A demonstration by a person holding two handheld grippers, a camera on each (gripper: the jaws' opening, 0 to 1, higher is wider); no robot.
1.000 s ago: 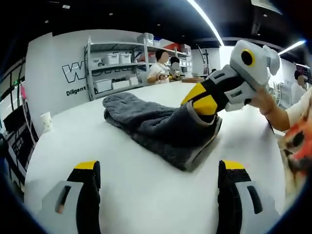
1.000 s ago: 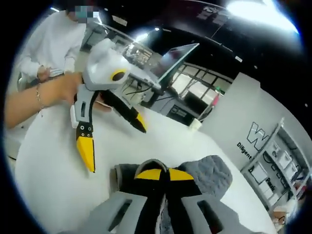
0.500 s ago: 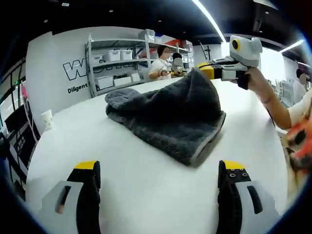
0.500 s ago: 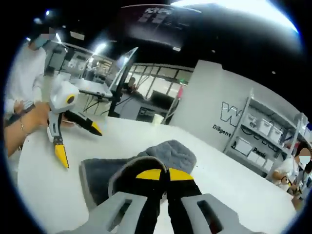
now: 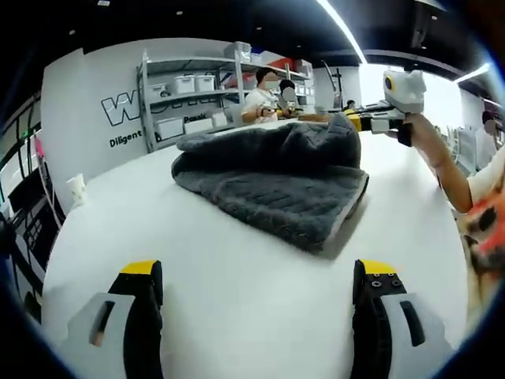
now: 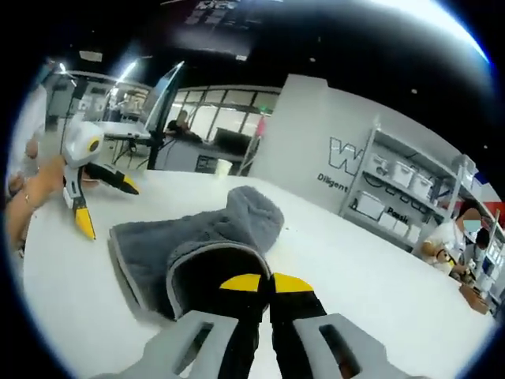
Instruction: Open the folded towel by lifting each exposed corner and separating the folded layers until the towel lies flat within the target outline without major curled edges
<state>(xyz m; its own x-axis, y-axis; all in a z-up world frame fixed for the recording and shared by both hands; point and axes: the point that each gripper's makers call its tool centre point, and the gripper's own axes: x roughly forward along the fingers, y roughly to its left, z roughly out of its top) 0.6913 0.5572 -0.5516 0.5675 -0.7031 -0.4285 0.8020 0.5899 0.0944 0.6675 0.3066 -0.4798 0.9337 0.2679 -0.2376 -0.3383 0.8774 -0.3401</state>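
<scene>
Towel: a dark grey towel (image 5: 276,178) lies on the white table (image 5: 237,316), well ahead of the left tongs; its near part is flat, with a pale border along the front right edge, and its far part is raised in a bunched hump.
Towel, right gripper view: the towel (image 6: 189,237) has one layer pulled up into a curved flap just above the tips of the right tongs; the part behind that flap is hidden.
Left tongs: in the left gripper view the left tongs (image 5: 256,272) are spread wide, with bare table between the yellow-tipped jaws and nothing held; the jaw bases are cut off at the bottom edge.
Left tongs, right gripper view: the left tongs (image 6: 99,201) hang over the table at the left, jaws apart, held by a hand (image 6: 43,189) that is partly cut off by the edge.
Right tongs: in the right gripper view the right tongs (image 6: 264,283) are pressed together on the lifted edge of the towel; the pinched cloth between the jaws is barely visible.
Right tongs, left gripper view: the right tongs (image 5: 355,120) meet the far right top of the hump; the tips are small and hard to make out.
Background: shelves (image 5: 197,99) with white boxes stand by a wall with partly readable lettering; a paper cup (image 5: 76,193) sits near the table's left edge; people beyond are too small to detail.
</scene>
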